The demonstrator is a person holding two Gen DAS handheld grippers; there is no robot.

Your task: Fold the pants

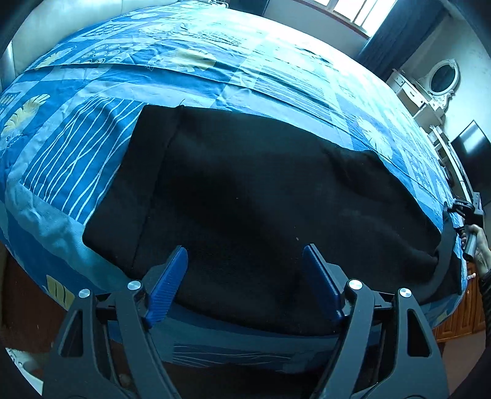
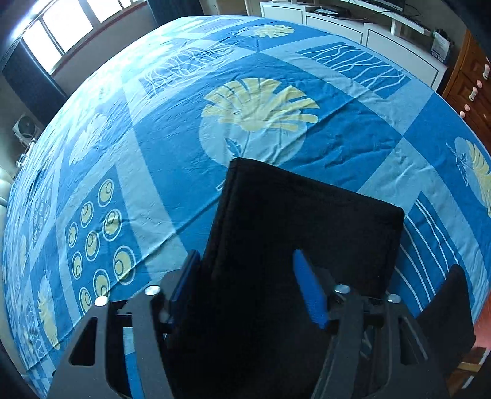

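Black pants (image 1: 260, 184) lie flat on a bed with a blue patterned sheet (image 1: 184, 76), and they reach the bed's near edge. My left gripper (image 1: 245, 270) hovers over their near part, its blue pads wide apart and open, holding nothing. At the far right edge a hand (image 1: 480, 248) holds the right gripper beside the end of the pants. In the right wrist view the pants (image 2: 307, 221) show as a folded dark slab on the sheet (image 2: 184, 153). The right gripper (image 2: 248, 282) is above them with its pads apart. Dark cloth fills the space between them, and I see no pinch.
A white dresser with an oval mirror (image 1: 442, 78) and a dark screen (image 1: 472, 153) stand beyond the bed's right side. White cabinets (image 2: 353, 30) and a wooden cupboard (image 2: 469, 89) line the far wall. A window (image 2: 61, 27) is at the upper left.
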